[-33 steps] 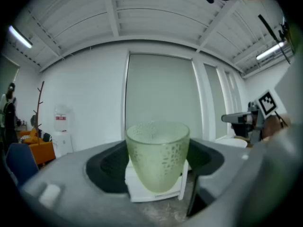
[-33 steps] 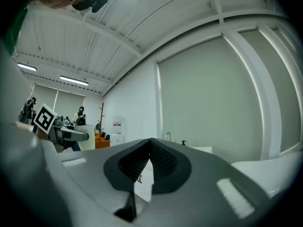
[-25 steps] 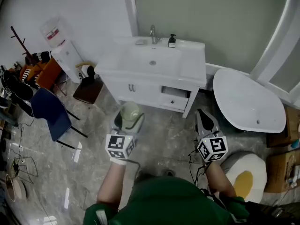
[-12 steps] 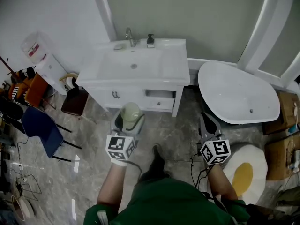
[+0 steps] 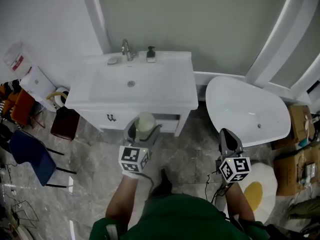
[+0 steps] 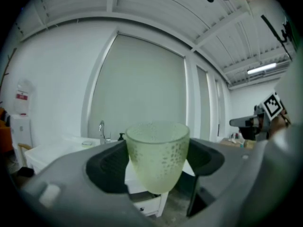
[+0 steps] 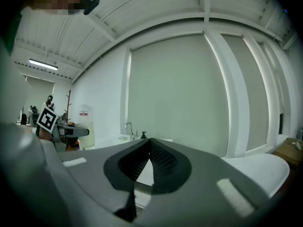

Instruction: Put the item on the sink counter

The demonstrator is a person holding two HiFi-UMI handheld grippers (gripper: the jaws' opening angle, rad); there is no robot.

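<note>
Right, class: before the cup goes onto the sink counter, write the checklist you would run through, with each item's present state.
1. Is the pale green frosted glass cup gripped between the fingers of the left gripper: ok.
2. Cup upright: ok.
3. Is the right gripper shut, empty and off to the side: ok.
4. Bare spot on the right side of the white sink counter: ok.
5. Cup above the counter: not ok; it hangs short of the front edge.
6. Cup empty: cannot tell.

No legible txt, red label (image 5: 18,63) on water jug (image 5: 12,55) too blurry
</note>
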